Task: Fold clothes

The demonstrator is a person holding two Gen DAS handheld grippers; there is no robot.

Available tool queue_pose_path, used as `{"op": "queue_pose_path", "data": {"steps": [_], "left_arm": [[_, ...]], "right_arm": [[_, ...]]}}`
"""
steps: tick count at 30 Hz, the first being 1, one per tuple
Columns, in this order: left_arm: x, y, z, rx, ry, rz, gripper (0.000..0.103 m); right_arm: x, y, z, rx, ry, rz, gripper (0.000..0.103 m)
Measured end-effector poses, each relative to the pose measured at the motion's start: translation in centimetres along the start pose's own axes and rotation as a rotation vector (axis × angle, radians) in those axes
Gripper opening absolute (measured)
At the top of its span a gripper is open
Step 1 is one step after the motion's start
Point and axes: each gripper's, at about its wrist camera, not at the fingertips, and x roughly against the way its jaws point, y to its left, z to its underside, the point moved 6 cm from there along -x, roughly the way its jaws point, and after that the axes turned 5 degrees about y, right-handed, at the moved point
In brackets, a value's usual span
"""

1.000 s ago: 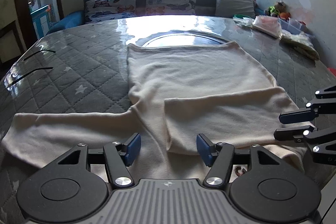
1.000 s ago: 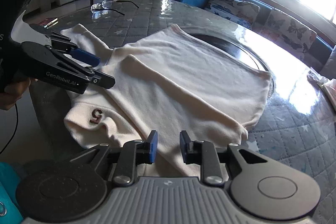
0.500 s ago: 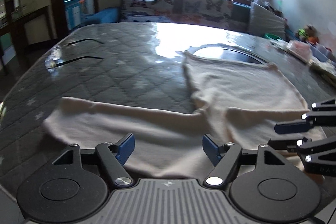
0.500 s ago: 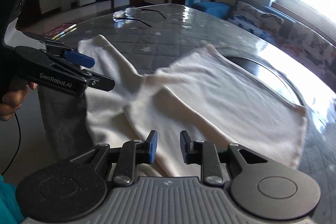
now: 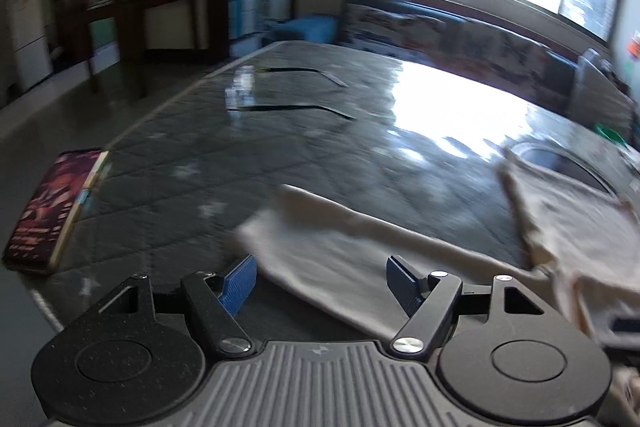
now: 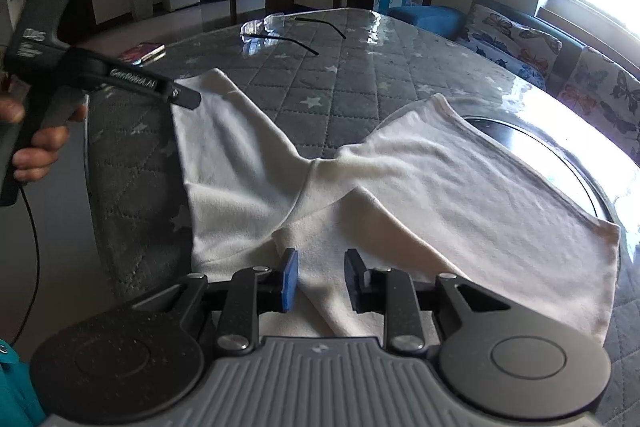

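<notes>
A cream long-sleeved top lies flat on the grey quilted table. One sleeve is folded across the body near me; the other sleeve stretches out to the left. In the left wrist view that sleeve's cuff end lies just ahead of my left gripper, which is open and empty. The left gripper also shows in the right wrist view, held over the sleeve's far end. My right gripper is open and empty, low over the folded sleeve.
Glasses lie on the table beyond the sleeve. A book lies at the table's left edge. A round inset sits under the top's hem. A sofa with butterfly cushions stands behind the table.
My left gripper has swung left along the outstretched sleeve to its cuff end. My right gripper has turned a little left and stays over the folded sleeve.
</notes>
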Motion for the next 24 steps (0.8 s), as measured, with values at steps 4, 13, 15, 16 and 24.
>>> {"op": "queue_pose_path", "data": {"steps": [4, 13, 15, 16, 24], "left_arm": [[-1.4, 1.9, -0.7, 0.060, 0.020, -0.050, 0.072], [-2.7, 3.0, -1.0, 0.103, 0.025, -0.081, 0.054], [-3.0, 2.8, -1.1, 0.099, 0.018, -0.085, 0.045], [-3.1, 2.8, -1.1, 0.098, 0.015, -0.086, 0.041], [-3.0, 2.5, -1.4, 0.128, -0.016, -0.028, 0.011]], "right_arm": [[0.8, -0.2, 0.1, -0.006, -0.013, 0.000, 0.029], [2.0, -0.7, 0.3, -0.021, -0.032, 0.007, 0.030], [2.2, -0.9, 0.4, -0.025, -0.037, 0.012, 0.031], [2.4, -1.0, 0.4, -0.027, -0.039, 0.014, 0.032], [3.4, -1.8, 1.0, -0.053, -0.054, 0.038, 0.032]]}}
